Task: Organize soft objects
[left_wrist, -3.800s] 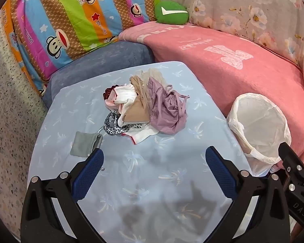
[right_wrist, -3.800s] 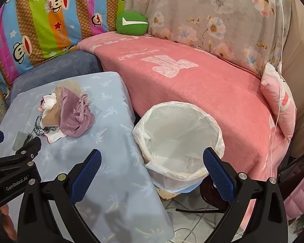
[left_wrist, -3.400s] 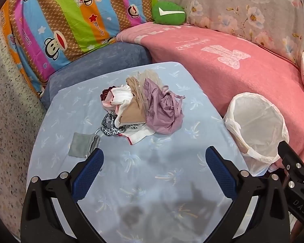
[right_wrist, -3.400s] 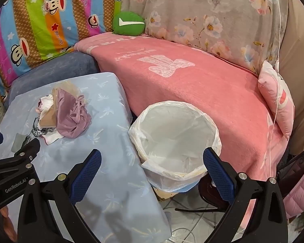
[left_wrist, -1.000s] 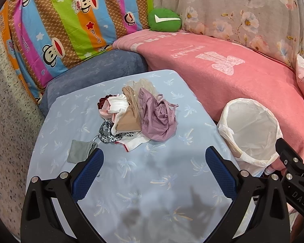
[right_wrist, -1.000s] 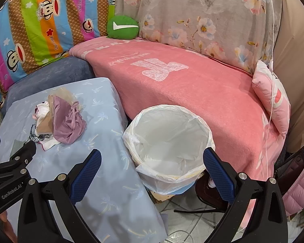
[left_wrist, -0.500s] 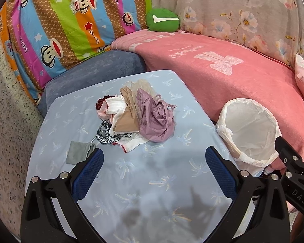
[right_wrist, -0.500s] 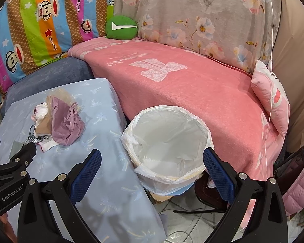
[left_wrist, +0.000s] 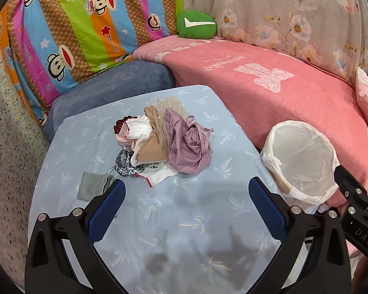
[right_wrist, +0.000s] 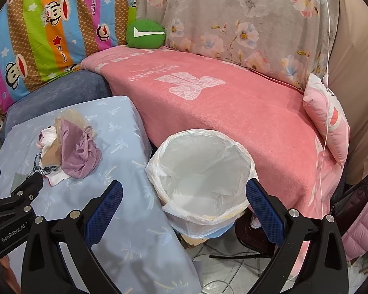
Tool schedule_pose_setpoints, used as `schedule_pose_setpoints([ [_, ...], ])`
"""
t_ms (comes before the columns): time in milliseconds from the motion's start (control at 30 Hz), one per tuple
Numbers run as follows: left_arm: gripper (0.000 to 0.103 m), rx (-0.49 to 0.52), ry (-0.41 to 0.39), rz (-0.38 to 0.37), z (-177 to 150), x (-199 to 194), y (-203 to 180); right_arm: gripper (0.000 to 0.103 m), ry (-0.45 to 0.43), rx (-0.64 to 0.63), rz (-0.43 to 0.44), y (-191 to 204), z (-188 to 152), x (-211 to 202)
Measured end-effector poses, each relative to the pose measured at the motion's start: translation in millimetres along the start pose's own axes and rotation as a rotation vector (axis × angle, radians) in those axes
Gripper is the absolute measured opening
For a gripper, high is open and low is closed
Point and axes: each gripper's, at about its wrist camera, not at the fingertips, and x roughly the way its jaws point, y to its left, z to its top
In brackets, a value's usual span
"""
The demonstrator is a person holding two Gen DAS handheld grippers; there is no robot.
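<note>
A heap of small garments [left_wrist: 159, 144] lies mid-table on the light blue cloth: a mauve piece [left_wrist: 186, 144], tan hosiery, white and leopard-print items. The heap [right_wrist: 71, 147] shows at the left of the right wrist view. A folded grey cloth [left_wrist: 93, 186] lies apart, near the left fingertip. My left gripper [left_wrist: 184, 188] hovers open above the table's near part, short of the heap, with nothing between its fingers. My right gripper [right_wrist: 184, 191] is open and empty, hanging over the near rim of the white-lined basket [right_wrist: 203, 171].
The basket [left_wrist: 301, 164] stands off the table's right edge, against a pink-blanketed sofa [right_wrist: 220, 103]. A green cushion [left_wrist: 196, 25], striped monkey-print bedding [left_wrist: 73, 24] and a pink pillow [right_wrist: 328, 120] line the back. Tiled floor with cables lies below the basket.
Both grippers have risen and drawn back slightly, so the heap and basket look a little smaller and farther. Nothing on the table has moved; both grippers stay open.
</note>
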Motion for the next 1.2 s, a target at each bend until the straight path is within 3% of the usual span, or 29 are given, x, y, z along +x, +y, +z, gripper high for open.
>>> schedule_pose_setpoints([
  [467,0.096,-0.043,0.000,-0.015,-5,19,42,0.097,-0.037,0.019,0.030,31,4,7],
  [867,0.096,-0.124,0.088,0.073,-24,84,129,0.097,-0.024,0.016,0.159,105,6,52],
  [1200,0.096,-0.230,0.172,0.066,-36,126,183,0.097,-0.003,-0.033,0.239,175,15,93],
])
